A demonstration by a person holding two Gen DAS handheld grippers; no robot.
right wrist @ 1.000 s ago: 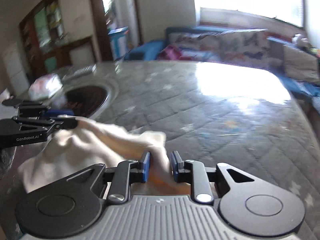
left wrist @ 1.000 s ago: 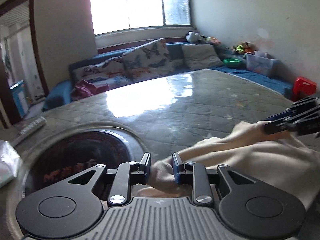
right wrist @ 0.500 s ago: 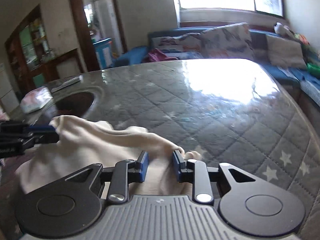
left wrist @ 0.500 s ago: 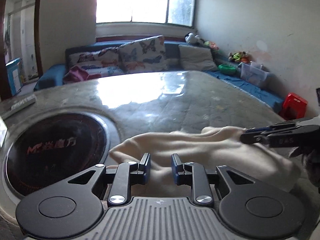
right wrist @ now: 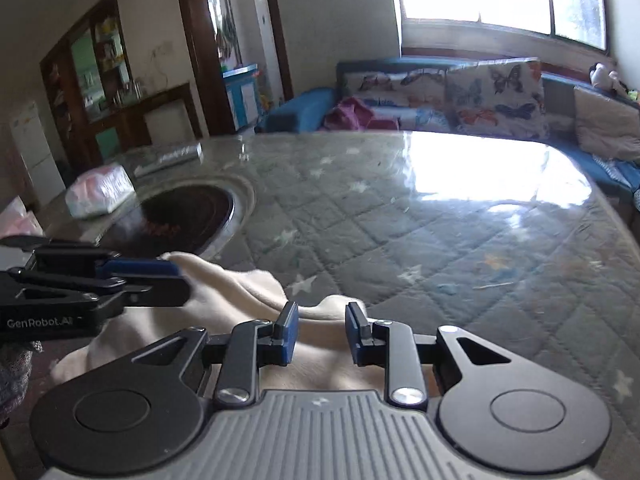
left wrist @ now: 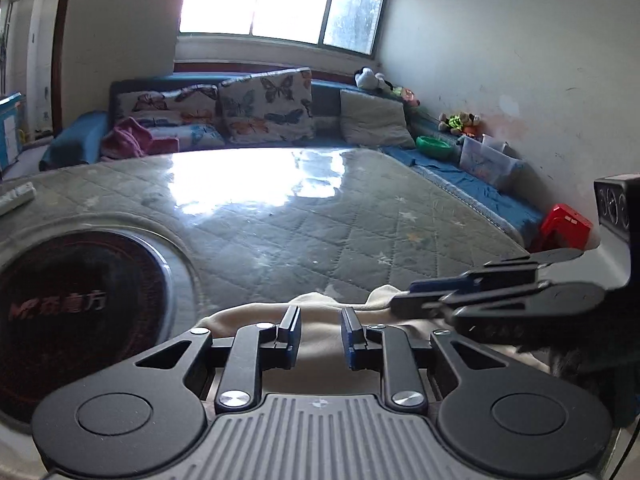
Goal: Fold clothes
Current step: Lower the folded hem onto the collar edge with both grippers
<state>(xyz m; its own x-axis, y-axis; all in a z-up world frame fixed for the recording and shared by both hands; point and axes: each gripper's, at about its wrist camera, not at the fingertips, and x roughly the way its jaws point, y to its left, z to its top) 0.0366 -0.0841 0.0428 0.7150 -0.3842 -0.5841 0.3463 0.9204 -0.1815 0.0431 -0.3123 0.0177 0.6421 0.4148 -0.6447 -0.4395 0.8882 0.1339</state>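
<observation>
On my left gripper the blue-padded jaws stand apart with nothing pinched; the cream-coloured soft fleece garment lies below and between them. My right gripper reads the same: jaws apart, cream cloth showing in the gap but not clamped. From the left camera the right gripper comes in from the side, its tips over the garment's far edge. The garment sits bunched on the near edge of the glass-topped table with the grey quilted star-print cover under the glass. Just beside the cloth is the round dark inset cooktop bearing red lettering. Farther off, a white plastic-wrapped packet rests on the tabletop, and butterfly-print cushions line the blue sofa beneath the window.
</observation>
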